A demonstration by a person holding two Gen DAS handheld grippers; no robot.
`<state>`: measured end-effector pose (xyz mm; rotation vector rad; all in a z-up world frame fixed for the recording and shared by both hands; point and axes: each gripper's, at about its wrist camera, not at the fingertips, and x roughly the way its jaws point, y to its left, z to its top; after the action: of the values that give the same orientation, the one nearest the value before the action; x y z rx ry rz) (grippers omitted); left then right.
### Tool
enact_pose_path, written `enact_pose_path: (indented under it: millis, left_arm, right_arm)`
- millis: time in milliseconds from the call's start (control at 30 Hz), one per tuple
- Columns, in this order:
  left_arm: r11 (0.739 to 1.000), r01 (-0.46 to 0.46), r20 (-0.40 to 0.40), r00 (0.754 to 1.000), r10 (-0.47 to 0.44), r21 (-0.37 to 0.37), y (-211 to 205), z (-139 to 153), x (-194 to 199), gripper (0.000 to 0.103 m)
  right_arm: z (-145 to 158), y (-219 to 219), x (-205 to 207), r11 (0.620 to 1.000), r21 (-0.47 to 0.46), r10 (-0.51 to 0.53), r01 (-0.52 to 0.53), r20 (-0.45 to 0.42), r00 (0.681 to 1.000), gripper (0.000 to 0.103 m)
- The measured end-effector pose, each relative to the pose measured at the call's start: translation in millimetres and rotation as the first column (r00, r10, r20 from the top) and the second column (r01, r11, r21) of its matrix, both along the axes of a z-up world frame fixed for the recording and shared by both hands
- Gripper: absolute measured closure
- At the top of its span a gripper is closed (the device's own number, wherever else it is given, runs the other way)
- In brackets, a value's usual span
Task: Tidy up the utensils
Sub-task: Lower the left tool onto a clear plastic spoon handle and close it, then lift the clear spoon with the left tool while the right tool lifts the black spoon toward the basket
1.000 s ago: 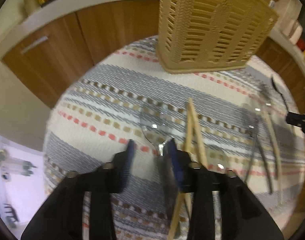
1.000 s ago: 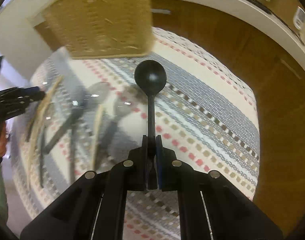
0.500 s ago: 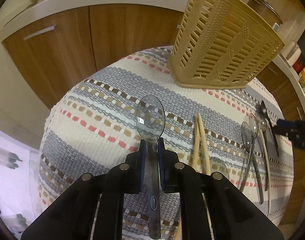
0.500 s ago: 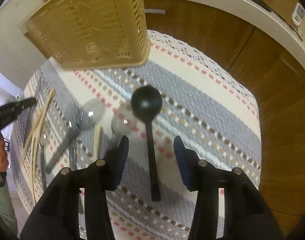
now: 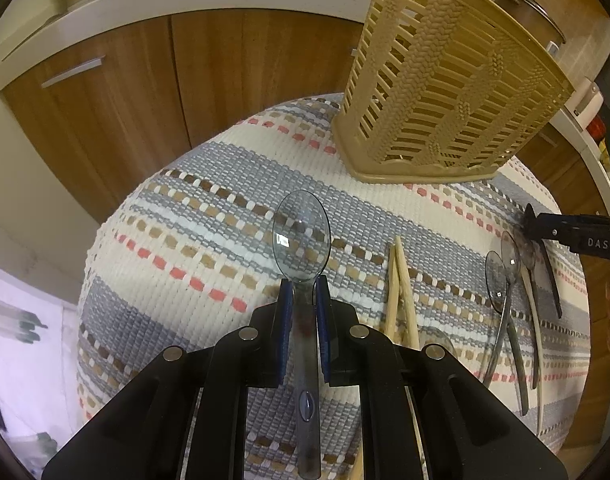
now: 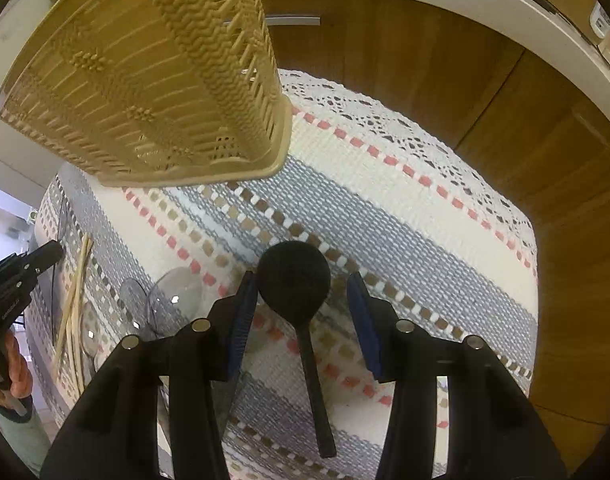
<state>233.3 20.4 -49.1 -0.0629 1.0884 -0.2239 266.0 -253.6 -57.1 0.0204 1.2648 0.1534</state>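
Note:
My left gripper [image 5: 304, 286] is shut on the handle of a clear plastic spoon [image 5: 301, 236], bowl pointing forward above the striped cloth. The tan slatted utensil basket [image 5: 445, 92] stands ahead to the right; it also shows in the right wrist view [image 6: 145, 80]. My right gripper [image 6: 301, 304] is open, its fingers either side of a black spoon [image 6: 295, 284] that lies on the cloth. Other clear spoons [image 6: 177, 296] lie left of it. Wooden chopsticks [image 5: 401, 300] lie right of the left gripper.
More spoons [image 5: 505, 280] lie at the right in the left wrist view, where the right gripper's tip [image 5: 565, 232] shows. Brown cabinet doors [image 5: 145, 92] stand behind the table. The cloth-covered table's edge [image 6: 533, 264] drops off at the right.
My left gripper closed on the clear spoon and lifted it. My right gripper let go of the black spoon, which now lies on the cloth, and moved forward around its bowl.

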Motion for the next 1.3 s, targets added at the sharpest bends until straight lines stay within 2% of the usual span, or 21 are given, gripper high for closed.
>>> enact_pose_path:
  millis: [67,267,500,767,967,1167,1233,1300]
  left_arm:
    - [1.000,0.003,0.000,1.000,-0.003,0.007,0.3,1.4,2.5,0.092]
    - [1.000,0.000,-0.004,1.000,0.000,-0.006,4.3,-0.8,5.5,0.092]
    - [1.000,0.002,-0.003,1.000,-0.002,0.011,4.6,-0.5,3.8,0.092]
    - [1.000,0.006,0.002,1.000,-0.006,-0.006,5.4,-3.8,-2.0,0.092]
    - [1.000,-0.011,0.070,0.997,0.012,-0.025,5.1,11.3,-11.4,0.093]
    - [0.994,-0.019,0.206,0.978,0.041,-0.110,8.2,52.8,-25.8,0.093]
    - [0.992,-0.011,0.256,0.966,0.043,-0.127,7.6,67.2,-29.9,0.093]
    - [0.996,-0.018,0.232,0.972,0.038,-0.086,2.2,68.7,-26.7,0.093]
  right_arm:
    - [0.5,1.3,3.2,1.000,0.007,0.000,0.000,-0.008,1.000,0.068]
    - [-2.9,1.1,15.2,1.000,0.015,-0.019,0.020,-0.015,1.000,0.068]
    - [-3.5,10.4,11.2,0.999,-0.035,0.004,-0.004,0.006,1.000,0.069]
    - [9.5,11.4,-11.2,1.000,0.009,0.016,-0.018,0.124,0.992,0.069]
    - [28.8,4.8,-48.8,0.998,0.049,0.026,-0.039,0.237,0.971,0.069]
    - [68.4,-0.8,-67.9,0.990,0.118,0.020,-0.072,0.392,0.920,0.069]
    - [77.5,-3.7,-68.3,0.992,0.107,0.017,-0.066,0.409,0.912,0.069]
    - [72.1,-1.5,-64.3,0.992,0.106,0.022,-0.067,0.376,0.926,0.069]
